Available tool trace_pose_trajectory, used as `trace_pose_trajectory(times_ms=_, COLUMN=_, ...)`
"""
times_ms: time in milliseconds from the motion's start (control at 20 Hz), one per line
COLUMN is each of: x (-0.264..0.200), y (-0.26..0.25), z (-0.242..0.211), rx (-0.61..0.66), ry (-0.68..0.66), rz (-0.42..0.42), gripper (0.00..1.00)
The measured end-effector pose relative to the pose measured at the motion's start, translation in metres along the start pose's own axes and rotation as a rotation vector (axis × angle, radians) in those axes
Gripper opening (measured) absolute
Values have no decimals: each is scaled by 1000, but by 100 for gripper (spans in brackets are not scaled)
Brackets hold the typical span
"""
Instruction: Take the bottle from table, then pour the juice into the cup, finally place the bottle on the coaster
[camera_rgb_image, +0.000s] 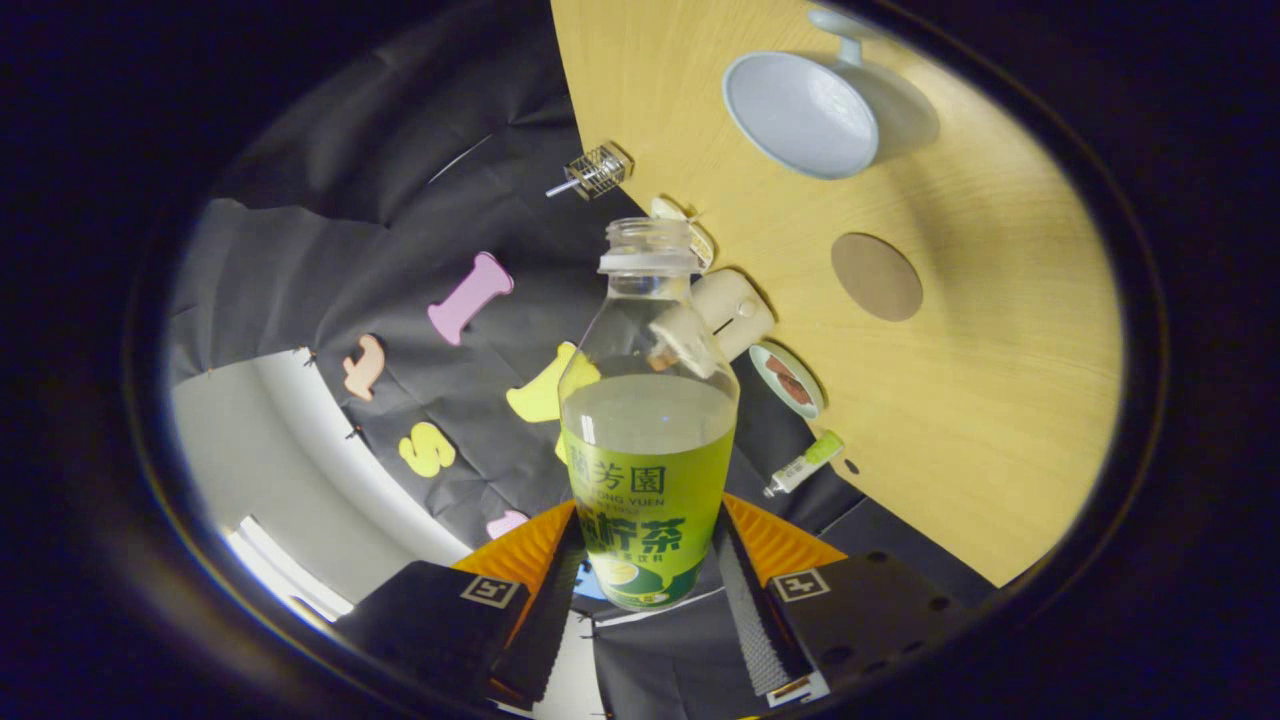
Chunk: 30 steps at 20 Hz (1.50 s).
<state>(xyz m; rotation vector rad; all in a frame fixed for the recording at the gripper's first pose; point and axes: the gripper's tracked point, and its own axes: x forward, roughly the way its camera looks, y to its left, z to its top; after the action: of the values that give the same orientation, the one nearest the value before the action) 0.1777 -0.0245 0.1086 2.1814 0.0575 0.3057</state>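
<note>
Gripping bottle (648, 440), tool (648, 590) rolled sideways

I see a yellow wood bench (1000, 400) next to a wrinkled black cloth wall (400, 200). Past the cloth is a white wall (260, 450) with a bright light strip (290, 575).

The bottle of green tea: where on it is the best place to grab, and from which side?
Around its labelled lower body, from the sides, as the fingers grip the bottle now. The walls there are straight and wide, giving both fingers flat contact. Higher up it tapers to a narrow, uncapped neck, which must stay free for pouring into the cup.
</note>
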Motion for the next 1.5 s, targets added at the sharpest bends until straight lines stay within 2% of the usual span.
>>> trace_pose_trajectory(times_ms=100, x=-1, y=-6, z=-1, rx=-74, ry=0, rz=-34, gripper=76)
trace_pose_trajectory(times_ms=250, x=-3, y=-6, z=-2, rx=-159, ry=-2, rz=-38, gripper=76)
trace_pose_trajectory(times_ms=350, x=-4, y=-19, z=-3, rx=-238, ry=6, rz=-90, gripper=76)
trace_pose_trajectory(times_ms=600, x=-15, y=-45, z=-1, rx=-541, ry=15, rz=-228, gripper=76)
trace_pose_trajectory(times_ms=800, x=-29, y=-44, z=-3, rx=-733, ry=-5, rz=-210, gripper=77)
trace_pose_trajectory(times_ms=950, x=-40, y=-51, z=4, rx=-908, ry=-26, rz=-278, gripper=77)
trace_pose_trajectory(times_ms=1150, x=-56, y=-55, z=23, rx=-1209, ry=-50, rz=-395, gripper=77)
trace_pose_trajectory(times_ms=1500, x=-68, y=-50, z=31, rx=-1634, ry=-66, rz=-445, gripper=78)
